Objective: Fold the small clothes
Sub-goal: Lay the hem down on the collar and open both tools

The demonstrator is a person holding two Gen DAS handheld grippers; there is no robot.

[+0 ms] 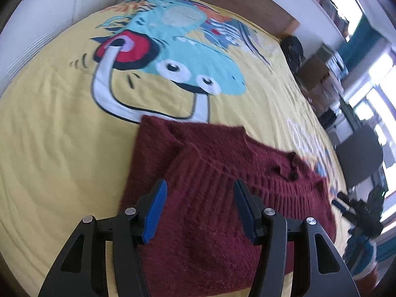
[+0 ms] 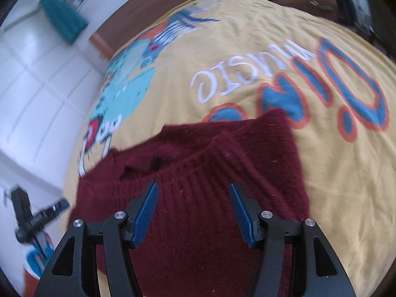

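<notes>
Where both views blur, maroon knit sweater (image 1: 198, 173), near edge cut off.

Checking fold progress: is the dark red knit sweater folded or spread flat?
Folded, at least partly: the dark red knit sweater shows a ribbed hem layer lying across its body on the yellow cartoon-print bedspread. Whether the fold is finished, cannot tell.

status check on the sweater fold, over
Left tool open, empty. Right tool open, empty. Maroon sweater lying folded on yellow bedspread. Nothing in the way.
</notes>
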